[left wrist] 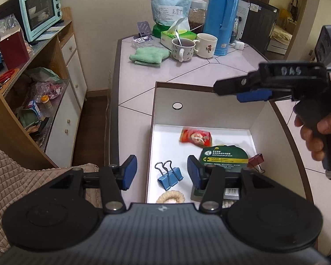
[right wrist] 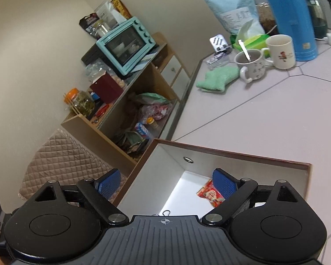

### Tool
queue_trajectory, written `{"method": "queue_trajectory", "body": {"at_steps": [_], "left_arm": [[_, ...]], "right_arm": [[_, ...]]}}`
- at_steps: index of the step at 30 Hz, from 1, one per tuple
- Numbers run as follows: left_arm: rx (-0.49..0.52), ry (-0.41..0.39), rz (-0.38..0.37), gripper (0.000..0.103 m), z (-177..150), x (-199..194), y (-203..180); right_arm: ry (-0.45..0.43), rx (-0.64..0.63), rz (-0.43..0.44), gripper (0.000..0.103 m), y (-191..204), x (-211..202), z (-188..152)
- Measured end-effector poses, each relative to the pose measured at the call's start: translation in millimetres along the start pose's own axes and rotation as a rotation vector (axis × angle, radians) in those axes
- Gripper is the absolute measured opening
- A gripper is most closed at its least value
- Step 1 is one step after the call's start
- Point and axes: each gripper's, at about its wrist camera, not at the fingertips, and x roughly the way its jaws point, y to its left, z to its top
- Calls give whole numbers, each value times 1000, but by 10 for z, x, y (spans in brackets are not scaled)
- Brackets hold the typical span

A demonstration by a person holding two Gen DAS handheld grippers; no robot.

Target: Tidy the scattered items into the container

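— Container first: a white-lined box with a brown rim, sitting on the pale tiled counter. What's in it?

— A red snack packet, a blue binder clip, a dark red clip, a cream knitted ring, and a green card reading "MENTHOLATUM LIP SALVE".

— Any other writing?

— "DAS" is handwritten on the right gripper, seen from the left camera. Labels on the pale blue bag are too small to read.

— And the jaws?

— Left gripper is parted over the box, pads touching nothing. Right gripper is spread wide and empty above the box's far edge.

— The room?

— Cream walls, a teal toaster oven on a wooden shelf unit, a blue thermos, two mugs and a green cloth on the counter.
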Motion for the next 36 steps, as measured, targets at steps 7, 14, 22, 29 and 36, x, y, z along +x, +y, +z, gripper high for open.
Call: {"method": "queue_trajectory", "body": {"at_steps": [7, 14, 22, 29, 36], "left_arm": [[8, -2, 12, 62, -20, -51, -84], [21, -12, 9, 66, -45, -133, -233], [41, -31, 24, 79, -122, -237, -448], [57, -53, 39, 87, -205, -358, -615], [53, -53, 69, 90, -313, -489, -712]], "right_arm": [[42, -31, -145, 93, 120, -353, -122], [84, -107, -268, 93, 253, -585, -502], [89, -178, -320, 93, 445, -808, -818], [56, -160, -317, 93, 510, -990, -961], [18, -126, -301, 103, 557, -1174, -1044]]}}
